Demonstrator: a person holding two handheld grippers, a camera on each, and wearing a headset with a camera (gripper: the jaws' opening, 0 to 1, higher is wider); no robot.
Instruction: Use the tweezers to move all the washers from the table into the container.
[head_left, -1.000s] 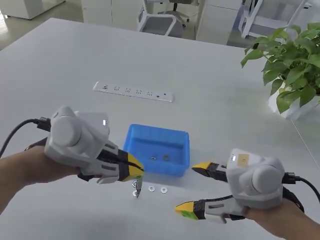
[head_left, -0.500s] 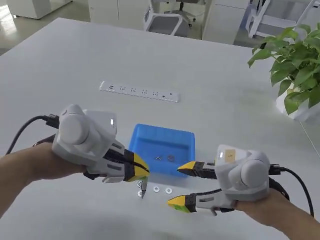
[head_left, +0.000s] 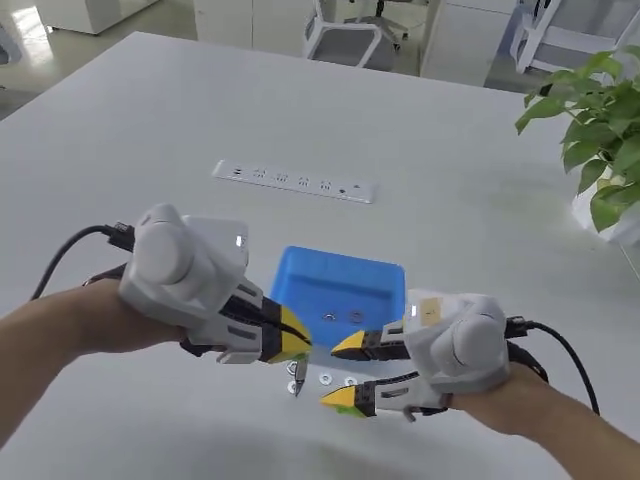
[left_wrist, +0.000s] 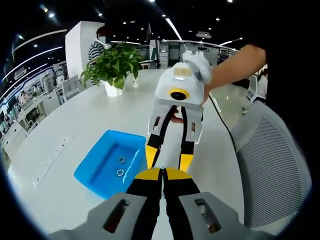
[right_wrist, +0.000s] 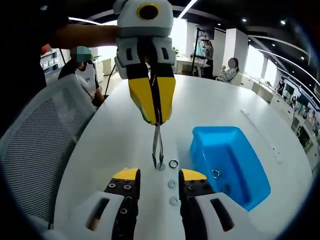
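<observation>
Steel washers (right_wrist: 174, 163), small flat rings, lie on the white table (right_wrist: 115, 135) just beside the blue plastic tray (right_wrist: 200, 145); two more sit inside. They're light, thin, slippery, so I'd pinch across the rim w/ the thin metal tweezers (right_wrist: 157, 145). My left gripper (right_wrist: 152, 106) clamps those; my right gripper (right_wrist: 155, 175) is spread, empty. Whether the tips hold a washer: too small to tell.
</observation>
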